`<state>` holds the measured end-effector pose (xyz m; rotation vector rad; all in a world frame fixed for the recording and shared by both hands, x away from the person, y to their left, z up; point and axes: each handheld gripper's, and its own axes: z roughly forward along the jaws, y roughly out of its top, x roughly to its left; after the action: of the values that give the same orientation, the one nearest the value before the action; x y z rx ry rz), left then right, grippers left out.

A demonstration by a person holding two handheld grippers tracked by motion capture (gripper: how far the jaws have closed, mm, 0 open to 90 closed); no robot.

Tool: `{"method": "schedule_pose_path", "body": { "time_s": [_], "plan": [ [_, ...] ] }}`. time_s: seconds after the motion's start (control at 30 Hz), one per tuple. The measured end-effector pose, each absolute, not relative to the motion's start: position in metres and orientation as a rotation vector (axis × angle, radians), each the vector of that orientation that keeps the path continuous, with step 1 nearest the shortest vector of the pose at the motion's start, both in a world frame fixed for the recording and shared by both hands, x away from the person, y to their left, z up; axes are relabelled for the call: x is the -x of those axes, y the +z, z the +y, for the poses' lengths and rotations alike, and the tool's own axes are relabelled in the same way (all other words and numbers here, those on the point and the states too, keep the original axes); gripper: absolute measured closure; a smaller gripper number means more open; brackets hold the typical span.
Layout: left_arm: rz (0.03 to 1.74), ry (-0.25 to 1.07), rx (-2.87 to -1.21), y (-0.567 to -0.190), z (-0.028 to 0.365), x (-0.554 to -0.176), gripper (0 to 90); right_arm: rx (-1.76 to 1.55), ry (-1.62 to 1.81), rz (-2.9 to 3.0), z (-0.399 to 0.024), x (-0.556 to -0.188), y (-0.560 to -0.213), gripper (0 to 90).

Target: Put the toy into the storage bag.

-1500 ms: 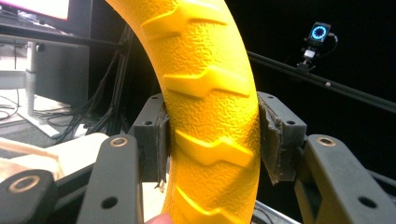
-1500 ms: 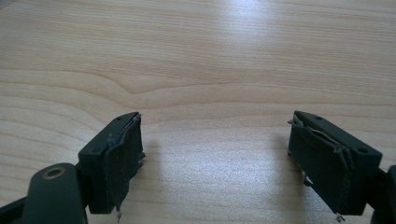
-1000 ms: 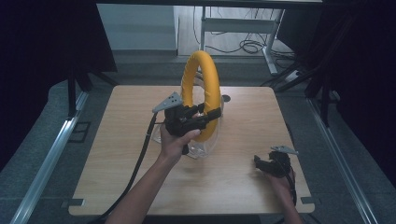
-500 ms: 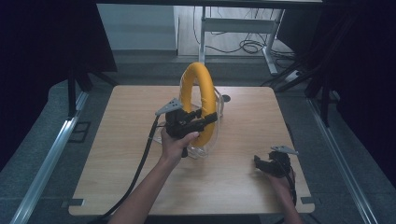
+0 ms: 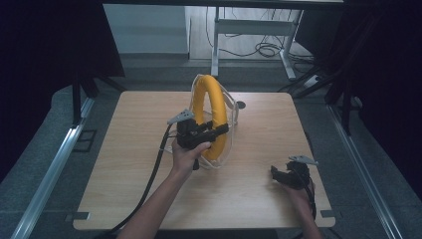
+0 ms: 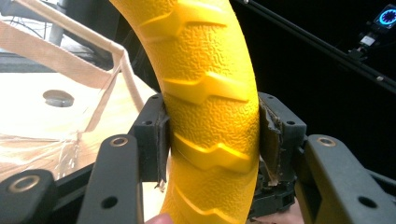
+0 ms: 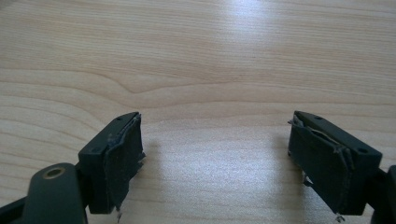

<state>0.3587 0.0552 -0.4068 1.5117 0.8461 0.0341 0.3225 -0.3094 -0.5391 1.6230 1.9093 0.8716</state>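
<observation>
1. Left tool [image 5: 219,130]: held over the middle of the wooden counter [image 5: 124,164], jaws clamped on the yellow ring [image 5: 209,114]. In the left gripper view both pads press against opposite flanks of the ring [image 6: 210,107], with no gap on either side.
2. Yellow ring: stands upright on edge, roughly mid-counter, slightly toward the far side. Its surface is finely textured, with raised arrow-shaped ridges running around it. The grip sits on the lower half of the ring, on the side facing the person.
3. Clear plastic bag [image 5: 229,107]: wraps loosely around the ring; its outline follows the ring's top and right side, and its lower edge rests on the counter. In the left gripper view a tan fabric strap or bag edge [image 6: 60,60] runs behind the ring, with crinkled clear film [image 6: 42,149] lying on the counter below it. Whether the ring's lower end touches the counter or sits inside the bag, I cannot tell.
4. Round hole in the counter [image 5: 241,105]: just beyond the bag, toward the far edge; it also shows in the left gripper view [image 6: 58,98].
5. Right tool [image 5: 278,174]: low over the near right corner of the counter, well apart from the ring. In the right gripper view the jaws stand wide apart with bare wood [image 7: 215,154] between them; nothing is held. The pad linings look worn and frayed at the edges.
6. Black cable [image 5: 152,179]: trails from the left tool back along the forearm to the near edge of the counter.
</observation>
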Motion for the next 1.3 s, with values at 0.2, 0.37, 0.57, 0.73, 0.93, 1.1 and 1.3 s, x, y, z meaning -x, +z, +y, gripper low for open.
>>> {"method": "schedule_pose_path", "body": {
  "time_s": [0.2, 0.37, 0.57, 0.73, 0.93, 1.1, 1.3],
  "plan": [
    [0.850, 0.032, -1.512, -0.410, 0.055, -0.360, 50.2, -1.625, 0.872, 1.909, -0.309, -0.322, -0.539, 17.8],
    [0.856, 0.027, -1.511, -0.410, 0.056, -0.361, 50.1, -1.626, 0.873, 1.909, -0.310, -0.322, -0.539, 17.8],
    [0.859, 0.038, -1.518, -0.409, 0.056, -0.363, 49.6, -1.628, 0.876, 1.908, -0.310, -0.322, -0.539, 17.8],
    [0.861, 0.090, -1.536, -0.406, 0.054, -0.362, 45.4, -1.633, 0.881, 1.907, -0.310, -0.321, -0.539, 17.8],
    [0.864, 0.063, -1.522, -0.401, 0.059, -0.361, 32.7, -1.630, 0.877, 1.907, -0.310, -0.322, -0.539, 17.8],
    [0.831, 0.079, -1.549, -0.395, 0.065, -0.353, 30.3, -1.630, 0.883, 1.904, -0.311, -0.321, -0.539, 17.8],
    [0.804, 0.169, -1.638, -0.389, 0.076, -0.338, 30.0, -1.632, 0.885, 1.905, -0.312, -0.320, -0.539, 17.9]
  ]
}}
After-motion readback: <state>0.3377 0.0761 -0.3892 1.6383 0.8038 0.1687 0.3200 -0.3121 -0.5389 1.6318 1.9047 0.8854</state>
